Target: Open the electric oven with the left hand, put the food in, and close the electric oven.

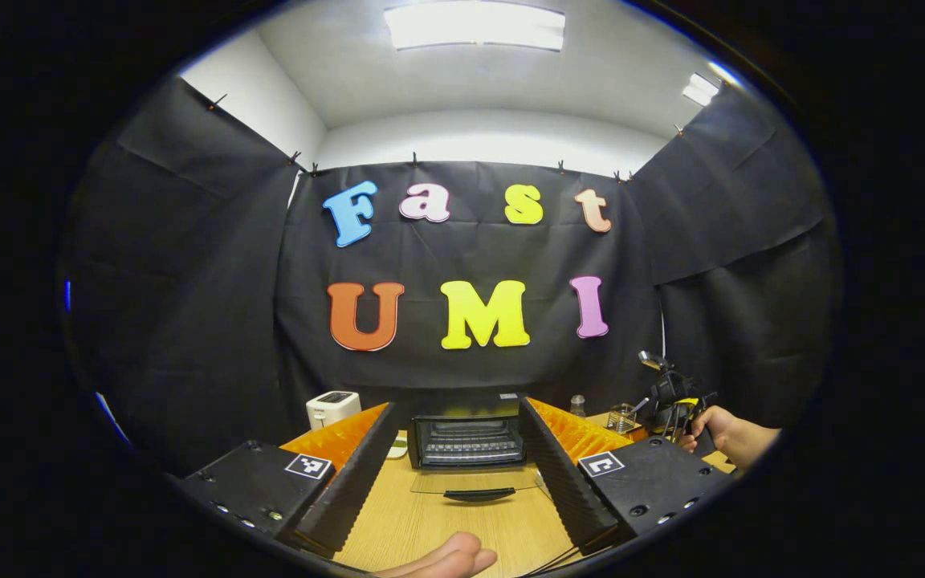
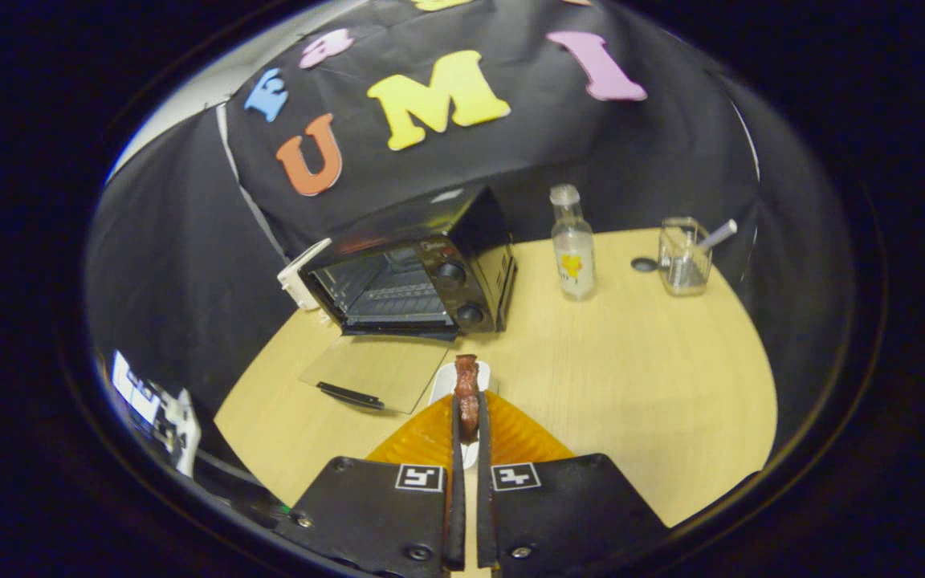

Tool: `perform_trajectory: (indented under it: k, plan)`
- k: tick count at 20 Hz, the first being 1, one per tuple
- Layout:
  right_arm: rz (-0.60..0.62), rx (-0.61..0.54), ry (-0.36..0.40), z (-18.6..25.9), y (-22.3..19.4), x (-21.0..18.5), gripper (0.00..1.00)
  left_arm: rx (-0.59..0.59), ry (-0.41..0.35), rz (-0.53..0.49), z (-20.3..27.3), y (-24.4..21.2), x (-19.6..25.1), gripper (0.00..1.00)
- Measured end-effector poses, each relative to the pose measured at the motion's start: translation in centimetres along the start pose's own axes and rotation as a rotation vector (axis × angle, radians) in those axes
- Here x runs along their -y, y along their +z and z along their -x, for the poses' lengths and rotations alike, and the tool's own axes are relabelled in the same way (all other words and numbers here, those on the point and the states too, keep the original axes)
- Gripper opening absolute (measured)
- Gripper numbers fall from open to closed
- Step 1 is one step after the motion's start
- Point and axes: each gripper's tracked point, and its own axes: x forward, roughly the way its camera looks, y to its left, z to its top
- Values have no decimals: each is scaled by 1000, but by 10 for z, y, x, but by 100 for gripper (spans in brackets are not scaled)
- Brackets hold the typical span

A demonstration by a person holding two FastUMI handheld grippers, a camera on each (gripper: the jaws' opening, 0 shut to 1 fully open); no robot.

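Note:
The black electric oven (image 1: 466,440) stands on the wooden table with its glass door (image 1: 474,480) folded down flat and its rack showing. My left gripper (image 1: 457,408) is open wide, its fingers framing the oven from a short way back, with nothing between them. In the right gripper view the oven (image 2: 410,277) sits at the back left, its open door (image 2: 378,373) lying on the table. My right gripper (image 2: 467,417) is shut on a brown piece of food (image 2: 466,389), held over a small white dish (image 2: 440,387) just right of the door.
A white toaster (image 2: 298,277) stands left of the oven. A clear bottle (image 2: 573,249), a glass cup with a spoon (image 2: 683,257) and a small dark lid (image 2: 643,263) are at the back right. A hand (image 1: 731,433) holds the other gripper (image 1: 671,393); a thumb (image 1: 446,558) shows below.

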Motion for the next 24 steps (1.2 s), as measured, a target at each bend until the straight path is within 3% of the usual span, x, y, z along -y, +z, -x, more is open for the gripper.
perform_trajectory:
  k: [6,9,16,24]
  plan:
    - [295,195,-125,18,34,-54,9,-16,-5,1,4,-10,-12,95]
    - [366,234,-147,4,35,-83,9,-42,25,-11,3,-22,-26,95]
    - [323,269,-178,-55,39,-132,9,-93,43,15,-4,-49,-45,96]
    - [138,362,-151,-136,59,-178,8,-116,90,25,-9,-69,-78,96]
